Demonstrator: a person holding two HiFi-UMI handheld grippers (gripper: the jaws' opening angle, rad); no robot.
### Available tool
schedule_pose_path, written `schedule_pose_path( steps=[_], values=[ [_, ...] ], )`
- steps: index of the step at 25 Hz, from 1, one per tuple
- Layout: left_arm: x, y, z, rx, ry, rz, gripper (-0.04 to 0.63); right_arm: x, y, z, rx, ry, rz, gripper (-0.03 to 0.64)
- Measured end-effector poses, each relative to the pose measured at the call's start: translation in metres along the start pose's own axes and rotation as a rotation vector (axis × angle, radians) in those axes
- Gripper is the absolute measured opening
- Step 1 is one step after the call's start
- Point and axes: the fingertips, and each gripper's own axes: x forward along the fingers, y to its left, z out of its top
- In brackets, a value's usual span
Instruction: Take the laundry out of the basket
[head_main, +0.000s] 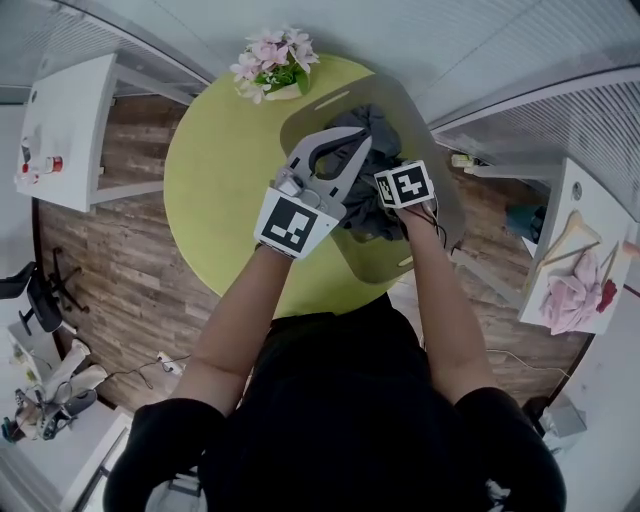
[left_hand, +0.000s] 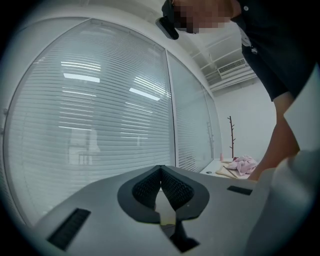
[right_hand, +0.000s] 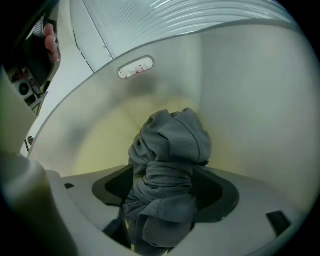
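A grey plastic laundry basket (head_main: 441, 195) stands on the round yellow-green table (head_main: 215, 170). A bundle of dark grey laundry (head_main: 378, 128) lies in it. My right gripper (right_hand: 165, 186) reaches down into the basket, only its marker cube (head_main: 404, 185) showing from above. Its jaws stand wide, with the crumpled grey garment (right_hand: 170, 150) between the pads but not squeezed. My left gripper (head_main: 361, 139) hovers over the basket's left side, pointing level. In the left gripper view it (left_hand: 161, 173) is shut, pads meeting at the tips with nothing held.
A pot of pink flowers (head_main: 273, 62) sits at the table's far edge beside the basket. A white shelf unit (head_main: 65, 130) stands at the left. At the right, a white table (head_main: 590, 235) carries a pink cloth (head_main: 572, 298) and a hanger. The basket wall has a handle slot (right_hand: 136, 67).
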Motion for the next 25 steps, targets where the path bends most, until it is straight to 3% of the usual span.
schedule_pose_path(
  steps=[8, 16, 25],
  values=[
    [0.007, 0.009, -0.011, -0.026, 0.013, 0.007, 0.009, 0.036, -0.01, -0.014, -0.019, 0.082, -0.04, 0.414],
    [0.008, 0.017, -0.019, -0.042, 0.027, 0.031, 0.009, 0.059, -0.009, -0.024, -0.008, 0.148, -0.031, 0.428],
    [0.007, 0.025, -0.024, -0.055, 0.04, 0.076, 0.009, 0.078, -0.007, -0.021, -0.075, 0.124, -0.046, 0.436]
  ],
)
